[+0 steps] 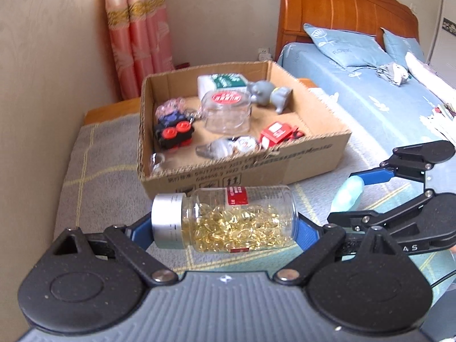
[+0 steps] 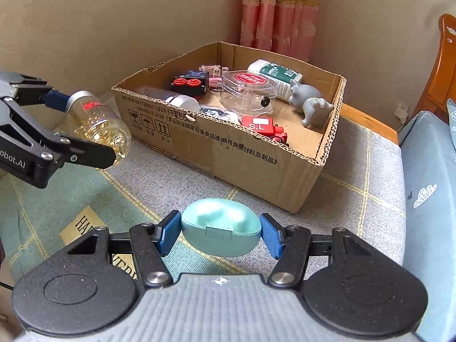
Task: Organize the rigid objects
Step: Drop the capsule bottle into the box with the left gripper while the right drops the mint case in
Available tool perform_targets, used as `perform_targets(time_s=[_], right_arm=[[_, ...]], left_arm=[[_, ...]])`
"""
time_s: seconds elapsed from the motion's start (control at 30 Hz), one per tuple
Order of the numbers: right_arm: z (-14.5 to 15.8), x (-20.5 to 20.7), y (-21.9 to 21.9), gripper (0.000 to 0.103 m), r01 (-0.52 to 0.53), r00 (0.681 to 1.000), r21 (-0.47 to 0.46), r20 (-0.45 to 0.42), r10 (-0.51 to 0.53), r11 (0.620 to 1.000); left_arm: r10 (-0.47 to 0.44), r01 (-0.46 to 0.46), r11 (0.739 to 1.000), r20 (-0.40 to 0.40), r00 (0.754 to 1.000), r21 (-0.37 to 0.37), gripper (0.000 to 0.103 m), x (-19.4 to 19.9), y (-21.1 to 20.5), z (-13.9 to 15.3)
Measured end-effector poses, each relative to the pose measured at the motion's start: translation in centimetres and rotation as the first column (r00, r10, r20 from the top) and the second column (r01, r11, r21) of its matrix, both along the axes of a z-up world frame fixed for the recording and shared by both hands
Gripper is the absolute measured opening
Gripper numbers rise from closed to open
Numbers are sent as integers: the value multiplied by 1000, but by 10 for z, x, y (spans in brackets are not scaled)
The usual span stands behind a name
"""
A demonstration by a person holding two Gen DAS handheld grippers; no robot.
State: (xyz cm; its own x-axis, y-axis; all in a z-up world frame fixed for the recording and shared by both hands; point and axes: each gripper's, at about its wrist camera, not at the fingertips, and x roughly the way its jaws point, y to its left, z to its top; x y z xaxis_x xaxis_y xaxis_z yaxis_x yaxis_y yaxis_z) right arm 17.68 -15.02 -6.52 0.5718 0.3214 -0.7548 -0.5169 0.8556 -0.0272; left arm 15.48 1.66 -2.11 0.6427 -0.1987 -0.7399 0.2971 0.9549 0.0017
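Left hand-held gripper clamped end-to-end on pill bottle, right hand-held gripper clamped on teal case, both held above blanket just before box.

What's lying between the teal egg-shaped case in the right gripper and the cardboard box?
Nothing: in the right wrist view only bare checked blanket lies between the teal case and the cardboard box.
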Motion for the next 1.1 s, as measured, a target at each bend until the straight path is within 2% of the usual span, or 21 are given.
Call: perform_targets(time_s=[0.33, 0.6, 0.67, 0.77, 0.93, 1.1], right_arm=[[45, -6, -8, 65, -31, 996, 5, 87, 31, 999], [68, 14, -17, 65, 12, 990, 9, 143, -13, 1000], [71, 18, -18, 65, 20, 989, 11, 146, -21, 1000], [75, 26, -17, 65, 28, 988, 8, 154, -29, 1000], [80, 41, -15, 65, 36, 987, 10, 155, -37, 999], [82, 65, -14, 65, 52, 990, 19, 134, -55, 998]], left_arm=[[-106, 102, 994, 113, 988, 36, 94, 33, -30, 43], [-127, 120, 991, 118, 985, 66, 94, 77, -43, 41], [-123, 113, 991, 141, 982, 76, 96, 82, -43, 38], [-96, 83, 993, 167, 981, 85, 96, 81, -38, 37], [-47, 45, 999, 189, 981, 19, 102, 64, -16, 42], [-5, 6, 1000, 211, 977, -3, 102, 39, -2, 39]])
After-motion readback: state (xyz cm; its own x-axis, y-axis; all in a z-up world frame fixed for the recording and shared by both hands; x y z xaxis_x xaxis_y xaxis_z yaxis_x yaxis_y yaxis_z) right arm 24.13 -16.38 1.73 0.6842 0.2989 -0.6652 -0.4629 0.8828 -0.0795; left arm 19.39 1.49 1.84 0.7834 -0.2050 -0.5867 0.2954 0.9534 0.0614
